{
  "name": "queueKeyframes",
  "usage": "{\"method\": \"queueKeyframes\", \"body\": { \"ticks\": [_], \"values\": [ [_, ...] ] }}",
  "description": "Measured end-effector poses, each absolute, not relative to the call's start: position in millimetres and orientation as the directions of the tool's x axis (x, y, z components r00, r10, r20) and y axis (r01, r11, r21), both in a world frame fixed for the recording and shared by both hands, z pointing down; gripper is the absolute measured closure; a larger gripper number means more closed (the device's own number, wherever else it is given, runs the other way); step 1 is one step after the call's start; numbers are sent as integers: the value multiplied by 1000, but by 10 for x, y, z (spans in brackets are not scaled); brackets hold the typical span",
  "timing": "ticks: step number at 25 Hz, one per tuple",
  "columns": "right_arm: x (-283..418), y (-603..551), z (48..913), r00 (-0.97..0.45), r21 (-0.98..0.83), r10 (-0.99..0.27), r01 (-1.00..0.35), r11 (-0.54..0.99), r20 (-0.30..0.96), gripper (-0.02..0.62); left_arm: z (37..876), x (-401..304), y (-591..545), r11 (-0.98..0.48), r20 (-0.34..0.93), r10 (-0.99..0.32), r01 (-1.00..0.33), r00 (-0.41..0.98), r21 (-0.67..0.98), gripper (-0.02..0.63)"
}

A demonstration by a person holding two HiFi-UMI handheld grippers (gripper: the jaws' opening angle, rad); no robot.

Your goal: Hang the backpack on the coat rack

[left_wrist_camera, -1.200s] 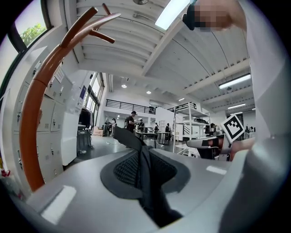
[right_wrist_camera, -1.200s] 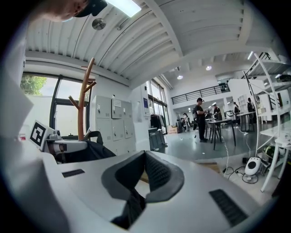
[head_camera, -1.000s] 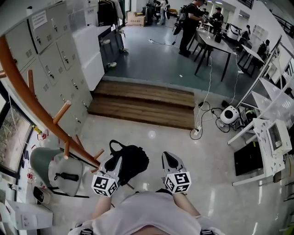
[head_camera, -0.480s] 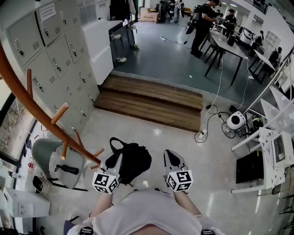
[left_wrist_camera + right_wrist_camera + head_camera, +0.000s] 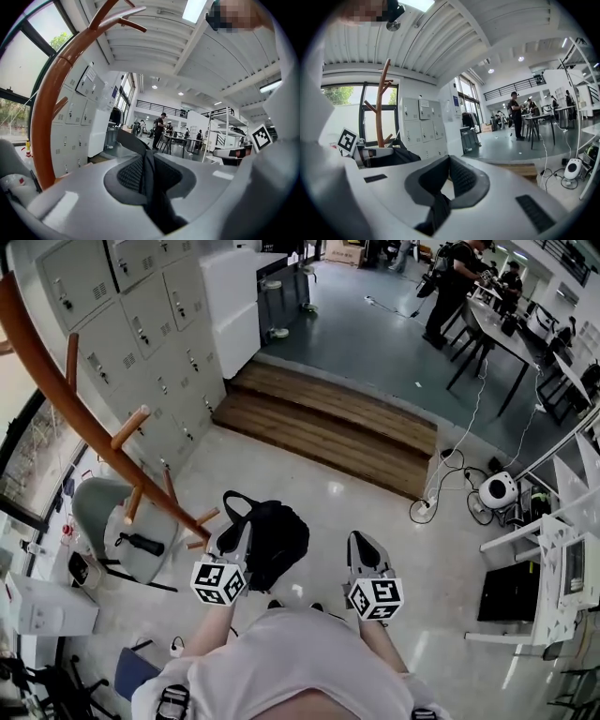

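Pale, glossy floor [image 5: 309, 493], with a wooden step [image 5: 328, 423], loose cables [image 5: 427, 510] and a round white device [image 5: 497, 491] at the right, a grey chair [image 5: 98, 521] at the left.

Backpack [image 5: 274, 542] between left claw [image 5: 234, 531] and right claw [image 5: 361, 540], coat rack [image 5: 89, 423] to its left, steps [image 5: 328, 423] beyond

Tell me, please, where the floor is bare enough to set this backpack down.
Bare glossy tile floor lies between the brown wooden step and the black fabric backpack, and rightwards up to the tangled cables. Left is crowded: the orange-brown wooden coat rack and a pale green chair.
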State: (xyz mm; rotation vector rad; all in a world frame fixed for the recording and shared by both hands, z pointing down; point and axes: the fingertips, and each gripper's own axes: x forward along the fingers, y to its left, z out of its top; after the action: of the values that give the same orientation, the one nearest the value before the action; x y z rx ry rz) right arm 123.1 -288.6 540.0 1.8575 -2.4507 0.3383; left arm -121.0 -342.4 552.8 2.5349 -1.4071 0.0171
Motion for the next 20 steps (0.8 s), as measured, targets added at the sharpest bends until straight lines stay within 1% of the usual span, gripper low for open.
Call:
{"method": "queueKeyframes", "body": {
  "ticks": [7,14,20],
  "values": [
    [1231,-2902,5426,-287,-147,-942,-953,263,175,586,5755,-1516,-3547,-382,183,-887,-896,425,227,546],
    [1149,-2974,5454,-301,-148,-935,-950,276,186,586,5910,-1780,-3589,-280,240,-910,-929,337,242,546],
    [1134,-2988,5490,-314,-155,-931,-945,288,187,586,6100,-1850,-3554,-229,282,-911,-938,300,260,546]
  ]
}}
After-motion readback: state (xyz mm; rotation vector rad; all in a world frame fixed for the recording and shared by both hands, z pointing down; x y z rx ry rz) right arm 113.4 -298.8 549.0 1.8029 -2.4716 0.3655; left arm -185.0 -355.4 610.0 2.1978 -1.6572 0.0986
